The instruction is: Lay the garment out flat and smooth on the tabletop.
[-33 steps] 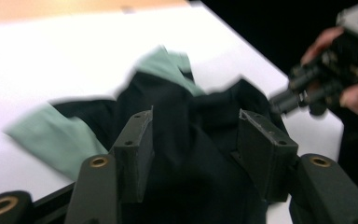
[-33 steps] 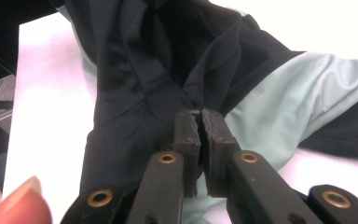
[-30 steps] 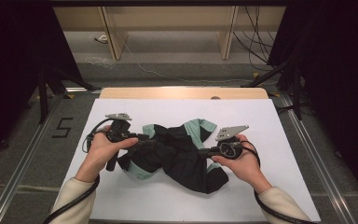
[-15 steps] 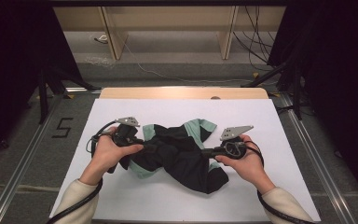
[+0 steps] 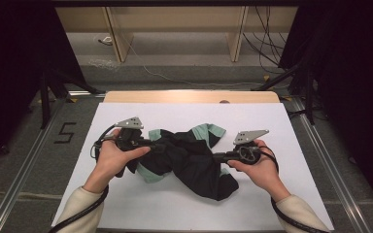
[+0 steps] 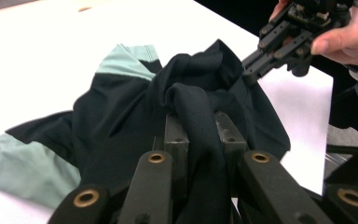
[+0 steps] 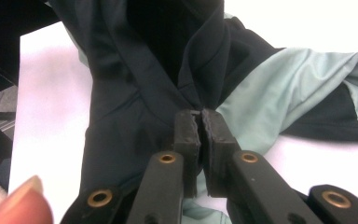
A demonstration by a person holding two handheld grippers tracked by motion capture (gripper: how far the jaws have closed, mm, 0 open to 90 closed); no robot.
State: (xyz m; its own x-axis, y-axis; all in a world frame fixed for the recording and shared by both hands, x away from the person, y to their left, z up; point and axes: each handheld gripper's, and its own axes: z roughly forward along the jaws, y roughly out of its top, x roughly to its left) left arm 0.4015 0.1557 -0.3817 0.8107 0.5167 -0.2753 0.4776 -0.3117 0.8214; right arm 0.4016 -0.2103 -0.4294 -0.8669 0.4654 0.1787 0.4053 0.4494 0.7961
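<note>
White sheeting covers the table [image 5: 141, 208], and a bare wooden strip shows along its far edge. Grey floor lies on either side, with a painted figure 5 [image 5: 64, 132] to the left of the table.

Crumpled in the middle of the white top lies the shirt [image 5: 194, 165], mostly black with pale green panels. One green part points toward the far side, another peeks out at the near left, and the black bulk sags toward the near right. In the left gripper view the shirt [image 6: 135, 102] spreads ahead of the jaws, and in the right gripper view the shirt [image 7: 135, 93] fills the ground beyond the tips, with a green panel to the right.

Two forearms in light sleeves come in from the near edge, one at each end of the shirt.

At the shirt's left end the left gripper [image 5: 150, 144] has just been closing its jaws, and a thick fold of black cloth runs between them; in its own view the left gripper [image 6: 200, 126] is clamped on that fold. At the right end the right gripper [image 5: 217, 157] grips the shirt's edge; in its own view the right gripper [image 7: 200, 122] has its ribbed tips pressed nearly together, pinching a thin fold of black cloth.
</note>
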